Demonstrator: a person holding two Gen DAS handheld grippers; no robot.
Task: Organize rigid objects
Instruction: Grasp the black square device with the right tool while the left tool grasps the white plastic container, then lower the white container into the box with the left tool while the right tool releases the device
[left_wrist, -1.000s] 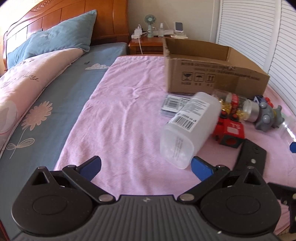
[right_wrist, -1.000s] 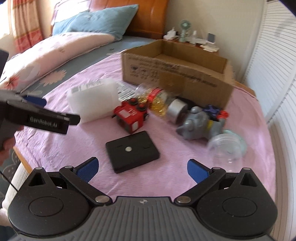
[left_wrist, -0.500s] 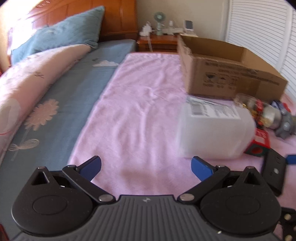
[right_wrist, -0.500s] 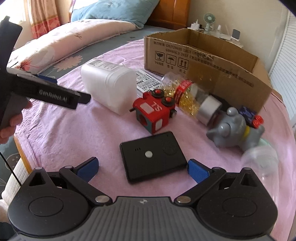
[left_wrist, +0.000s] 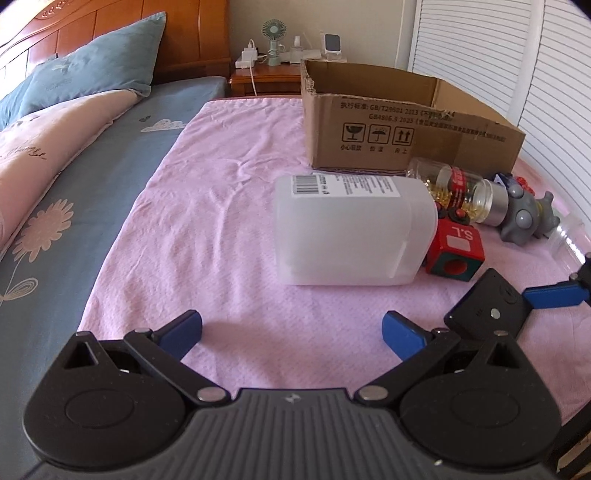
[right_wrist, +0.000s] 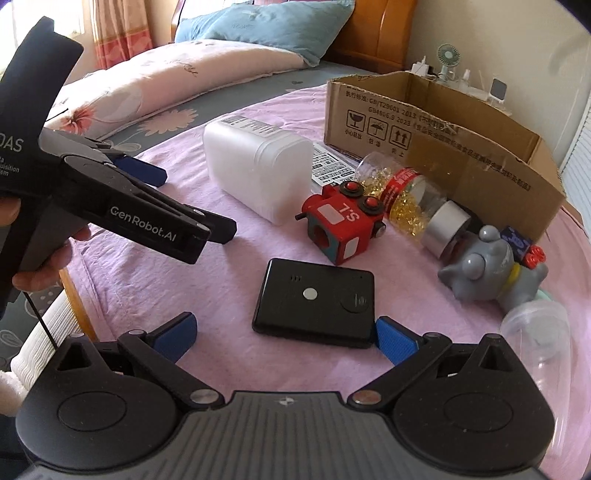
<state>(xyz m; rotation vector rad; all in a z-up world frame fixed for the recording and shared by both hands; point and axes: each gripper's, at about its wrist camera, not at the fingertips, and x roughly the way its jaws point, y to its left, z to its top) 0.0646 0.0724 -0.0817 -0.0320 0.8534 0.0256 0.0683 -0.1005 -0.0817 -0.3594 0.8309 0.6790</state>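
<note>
A white plastic jar (left_wrist: 351, 230) lies on its side on the pink blanket, just ahead of my open, empty left gripper (left_wrist: 291, 328). It also shows in the right wrist view (right_wrist: 258, 173). A flat black device (right_wrist: 316, 302) lies right in front of my open right gripper (right_wrist: 284, 332), by the right pad. A red toy train (right_wrist: 343, 225), a capsule bottle (right_wrist: 410, 199) and a grey elephant toy (right_wrist: 491, 269) lie before the open cardboard box (right_wrist: 443, 147).
A clear plastic cup (right_wrist: 535, 332) lies at the right. My left gripper's body (right_wrist: 110, 206) hangs over the blanket's left side. Pillows and a quilt lie on the bed to the left, a nightstand (left_wrist: 266, 77) behind the box.
My left gripper has swung to face the white jar. My right gripper has moved forward and down, close to the black device. Both stay open.
</note>
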